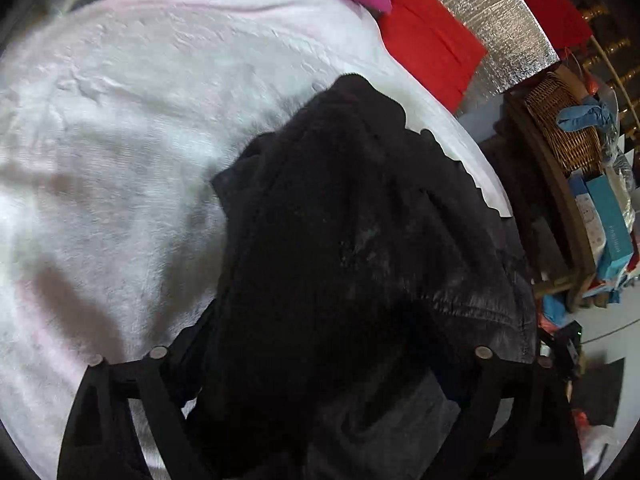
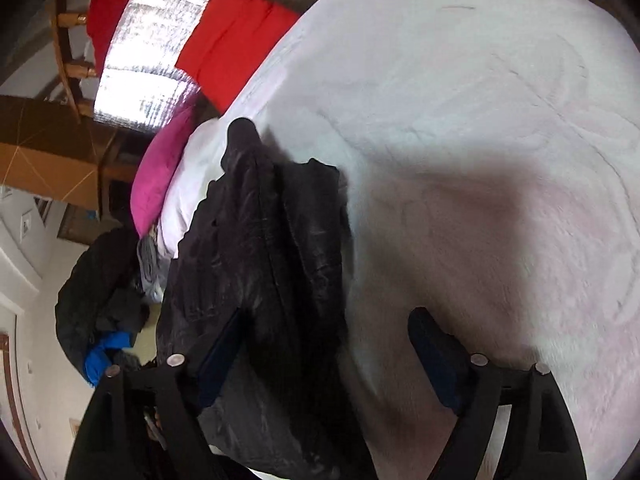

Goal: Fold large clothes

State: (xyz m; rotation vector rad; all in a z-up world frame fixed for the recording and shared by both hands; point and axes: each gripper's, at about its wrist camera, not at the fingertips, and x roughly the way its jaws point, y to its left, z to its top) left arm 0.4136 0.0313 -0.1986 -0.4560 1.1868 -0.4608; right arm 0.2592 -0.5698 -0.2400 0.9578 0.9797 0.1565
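Note:
A black garment (image 1: pixel 352 240) lies bunched along the edge of a pale pink fleece-covered bed (image 1: pixel 120 140). In the left wrist view it drapes over my left gripper (image 1: pixel 320 360) and hides both fingers, so I cannot tell how the jaws stand. In the right wrist view the same garment (image 2: pixel 272 248) lies folded lengthwise at the left. My right gripper (image 2: pixel 328 344) is open: its left finger (image 2: pixel 220 356) rests against the cloth and its right finger (image 2: pixel 436 356) is over the bare blanket (image 2: pixel 480 160).
A magenta pillow (image 2: pixel 160 176) and red cloths (image 2: pixel 236 36) lie at the bed's head against a silver foil wall (image 1: pixel 480 20). A wicker basket (image 1: pixel 560 128) and boxes (image 1: pixel 608 220) stand on a shelf beside the bed. Dark clothes (image 2: pixel 100 292) are heaped on the floor.

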